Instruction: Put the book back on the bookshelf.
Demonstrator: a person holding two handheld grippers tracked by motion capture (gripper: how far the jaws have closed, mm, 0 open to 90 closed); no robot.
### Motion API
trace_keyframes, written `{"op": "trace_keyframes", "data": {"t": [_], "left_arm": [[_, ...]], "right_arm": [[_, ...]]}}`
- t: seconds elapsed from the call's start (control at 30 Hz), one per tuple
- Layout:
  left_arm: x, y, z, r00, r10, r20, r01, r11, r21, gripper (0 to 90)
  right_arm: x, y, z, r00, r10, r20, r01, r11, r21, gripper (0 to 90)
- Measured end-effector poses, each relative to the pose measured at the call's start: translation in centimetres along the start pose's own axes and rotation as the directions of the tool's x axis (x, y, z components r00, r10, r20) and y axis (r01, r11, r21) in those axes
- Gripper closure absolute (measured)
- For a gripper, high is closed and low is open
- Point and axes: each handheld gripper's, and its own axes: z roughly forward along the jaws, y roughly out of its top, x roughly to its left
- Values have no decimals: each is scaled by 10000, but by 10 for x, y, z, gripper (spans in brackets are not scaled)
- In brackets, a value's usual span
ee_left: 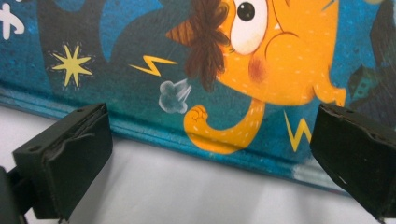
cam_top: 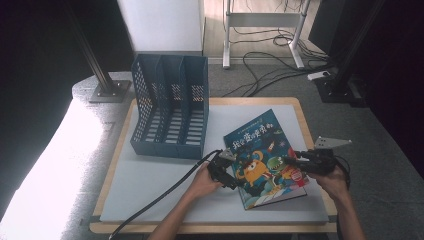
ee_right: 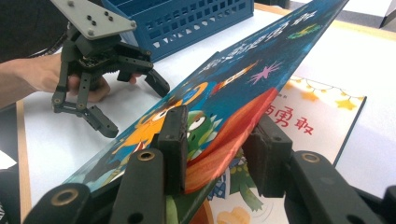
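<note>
A picture book (cam_top: pixel 262 150) with a blue cover and an orange monster lies on the white mat, right of centre. My right gripper (ee_right: pixel 219 154) is shut on the free edge of the front cover (ee_right: pixel 243 88) and holds it tilted up, so the first page (ee_right: pixel 322 116) shows beneath. In the high view the right gripper (cam_top: pixel 296 161) sits at the book's right edge. My left gripper (cam_top: pixel 227 172) stands open at the book's left edge, near the spine. The book (ee_left: pixel 233 56) lies just beyond its jaws, and nothing is between them. The right gripper view shows the left gripper (ee_right: pixel 135 108) open.
A blue three-slot file holder (cam_top: pixel 170 105) stands on the mat (cam_top: pixel 150 185) at the back left, slots facing forward. The mat lies on a wooden board (cam_top: pixel 112 165). Cables (cam_top: pixel 270 65) run over the floor behind the table. A black cable (cam_top: pixel 165 192) trails from the left gripper.
</note>
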Motion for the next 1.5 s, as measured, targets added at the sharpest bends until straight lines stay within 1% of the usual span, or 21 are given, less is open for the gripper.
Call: {"op": "trace_keyframes", "data": {"t": [0.07,0.17,0.2,0.27,0.33,0.5,0.6,0.7,0.77,0.83,0.9,1.03,1.07,1.2,1.23,1.27,1.4,1.47,1.5], "left_arm": [[2,0,-1,9999,-141,51,141,9998,154,0],[4,-1,-2,9998,-193,90,191,9996,198,0],[4,-1,-2,9998,-193,90,191,9996,198,0],[4,-1,-3,10000,-62,-73,65,9994,349,0],[4,-1,-5,9999,-74,-81,78,9991,409,0],[7,-1,-5,9997,-238,84,235,9990,377,0],[8,0,-5,9995,-266,175,259,9990,350,0],[9,1,-3,9994,-287,203,283,9993,240,0],[11,2,-2,9983,-493,326,488,9987,157,0],[11,3,-2,9980,-511,363,505,9986,161,0],[10,3,-2,9982,-501,340,496,9987,152,0],[13,4,-4,9949,-790,634,791,9969,22,0],[13,4,-4,9946,-806,660,810,9967,-26,0],[12,5,-6,9957,-696,606,702,9975,-81,0],[12,5,-6,9957,-696,606,702,9975,-81,0],[11,6,-6,9958,-692,604,699,9975,-91,0],[10,8,-11,9948,-780,651,801,9964,-295,0],[11,10,-15,9943,-802,703,836,9954,-463,0],[11,10,-15,9943,-802,703,836,9954,-463,0]], "right_arm": [[0,-1,0,10000,-43,-26,43,10000,-49,608],[2,0,-1,9998,-208,-32,207,9997,-154,609],[3,0,-2,9995,-320,-28,319,9992,-226,609],[4,-1,-3,9990,-458,-18,457,9984,-344,609],[5,-3,-5,9987,-512,-30,510,9976,-464,609],[8,-10,-10,9968,-804,-27,798,9924,-938,609],[10,-10,-11,9953,-972,-29,962,9892,-1101,609],[12,-8,-12,9937,-1120,-32,1110,9880,-1073,609],[13,-6,-12,9929,-1188,-35,1178,9876,-1036,609],[14,-6,-12,9926,-1211,-12,1203,9873,-1042,608],[13,-5,-12,9943,-1070,-5,1065,9899,-941,608],[8,-6,-12,9979,-624,-166,612,9961,-639,611],[7,-6,-12,9984,-514,-224,499,9969,-609,614],[4,-6,-13,9992,-194,-336,184,9994,-303,618],[4,-6,-13,9992,-194,-336,184,9994,-303,618],[2,-6,-13,9994,4,-344,-9,9999,-139,618],[-2,-10,-13,9984,428,-356,-426,9991,55,616],[-5,-12,-12,9971,705,-289,-702,9975,129,613],[-7,-13,-12,9964,804,-252,-798,9966,214,606]]}}
